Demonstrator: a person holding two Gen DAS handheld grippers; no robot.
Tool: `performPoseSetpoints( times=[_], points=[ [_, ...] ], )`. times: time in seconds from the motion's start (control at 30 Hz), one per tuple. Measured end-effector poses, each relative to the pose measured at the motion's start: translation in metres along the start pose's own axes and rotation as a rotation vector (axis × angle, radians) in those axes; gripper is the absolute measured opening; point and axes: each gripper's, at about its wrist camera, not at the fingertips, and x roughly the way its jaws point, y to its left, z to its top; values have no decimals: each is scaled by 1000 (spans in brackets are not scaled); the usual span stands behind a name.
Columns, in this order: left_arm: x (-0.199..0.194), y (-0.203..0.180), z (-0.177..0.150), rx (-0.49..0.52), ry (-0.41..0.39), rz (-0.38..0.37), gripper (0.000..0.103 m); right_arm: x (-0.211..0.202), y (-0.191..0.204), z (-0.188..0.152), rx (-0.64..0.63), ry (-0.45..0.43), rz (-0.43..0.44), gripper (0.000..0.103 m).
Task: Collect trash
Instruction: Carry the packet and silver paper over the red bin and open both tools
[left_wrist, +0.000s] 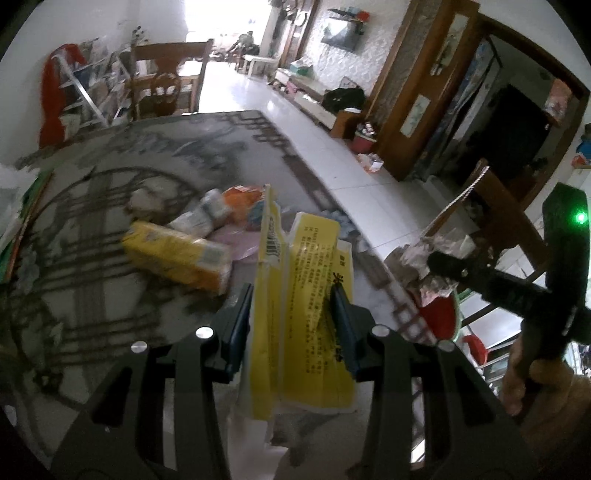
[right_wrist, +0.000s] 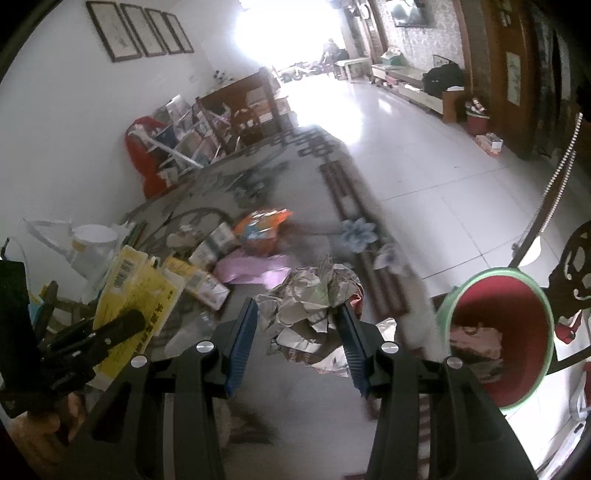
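Note:
In the left wrist view my left gripper (left_wrist: 291, 299) is shut on a flat yellow and white packet (left_wrist: 314, 266) that stands upright between its blue pads. In the right wrist view my right gripper (right_wrist: 297, 310) is shut on a crumpled wad of grey printed paper (right_wrist: 314, 291). A red bin with a green rim (right_wrist: 498, 332) tilts toward me just right of that gripper and holds some rubbish. The left gripper (right_wrist: 129, 321) with the yellow packet (right_wrist: 140, 288) shows at the left. The right gripper (left_wrist: 439, 266) with the wad (left_wrist: 417, 254) shows at the right above the bin (left_wrist: 439, 317).
More rubbish lies on the patterned table (left_wrist: 92, 229): a yellow carton (left_wrist: 177, 254), an orange packet (right_wrist: 262, 225), pink paper (right_wrist: 255, 269) and small cartons (right_wrist: 210, 247). White plastic bags (right_wrist: 88, 240) lie at the left. A wooden chair (left_wrist: 166, 81) stands beyond the table, with tiled floor (right_wrist: 424, 166) to the right.

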Motion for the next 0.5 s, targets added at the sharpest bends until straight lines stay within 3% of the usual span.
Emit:
performPoseSetpoints(
  times=[0.23,0.5],
  points=[
    [38,-59,5,57,47,-44,40,-26,-72,-6,73,-26,-65,44],
    [89,-138,10,154,120,-148,40,-55,-156,-17,211,-42,-149,45]
  ],
)
